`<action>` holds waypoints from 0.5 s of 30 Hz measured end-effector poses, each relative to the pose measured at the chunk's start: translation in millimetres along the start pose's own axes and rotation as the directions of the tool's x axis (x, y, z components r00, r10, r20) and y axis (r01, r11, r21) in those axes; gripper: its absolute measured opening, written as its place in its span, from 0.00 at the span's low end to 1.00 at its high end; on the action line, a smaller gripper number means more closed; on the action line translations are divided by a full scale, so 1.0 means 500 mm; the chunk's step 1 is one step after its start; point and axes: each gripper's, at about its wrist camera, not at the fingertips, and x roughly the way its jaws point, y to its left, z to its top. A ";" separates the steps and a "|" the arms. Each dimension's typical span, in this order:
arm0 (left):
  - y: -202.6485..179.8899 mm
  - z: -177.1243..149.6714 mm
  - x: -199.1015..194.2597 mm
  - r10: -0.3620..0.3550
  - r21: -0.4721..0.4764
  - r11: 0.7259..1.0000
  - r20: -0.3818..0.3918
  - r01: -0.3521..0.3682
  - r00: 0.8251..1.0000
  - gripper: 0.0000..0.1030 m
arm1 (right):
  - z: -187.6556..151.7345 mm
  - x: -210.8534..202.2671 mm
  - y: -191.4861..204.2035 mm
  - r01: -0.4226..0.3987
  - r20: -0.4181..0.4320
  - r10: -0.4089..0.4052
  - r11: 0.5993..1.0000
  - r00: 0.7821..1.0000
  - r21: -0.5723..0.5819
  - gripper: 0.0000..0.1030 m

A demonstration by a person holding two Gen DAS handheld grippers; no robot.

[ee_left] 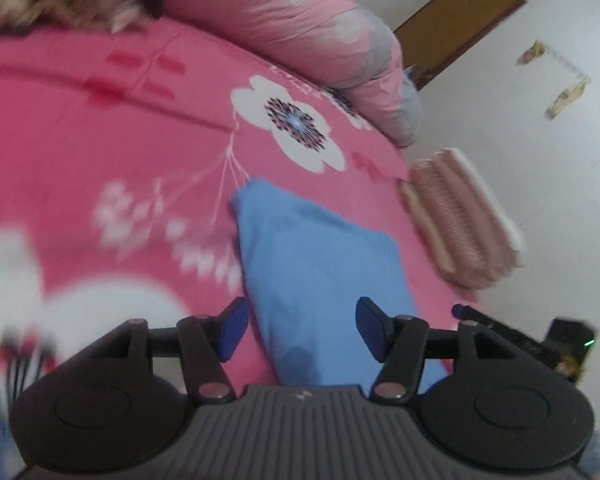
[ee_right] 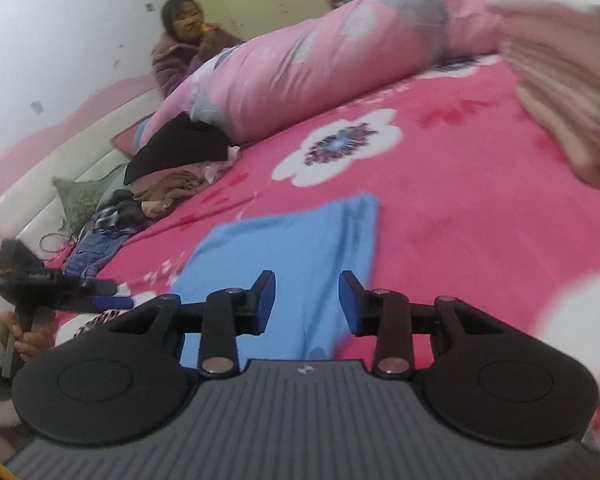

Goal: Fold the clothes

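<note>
Both the left gripper and right gripper hang spread, empty, over the folded blue garment ahead on the pink bedspread.

Two handheld grippers hover side by side, both tilted in their own wrist views. The left gripper holds its blue-padded jaws spread wide, nothing between them. The right gripper likewise has its jaws parted and empty. In the right wrist view, a hand clasps the left gripper's handle at lower left.
</note>
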 end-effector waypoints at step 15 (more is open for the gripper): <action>0.053 0.067 0.143 0.040 0.026 0.999 0.016 -0.040 0.999 0.51 | 0.060 0.161 -0.035 0.021 0.032 -0.019 0.998 0.999 -0.067 0.20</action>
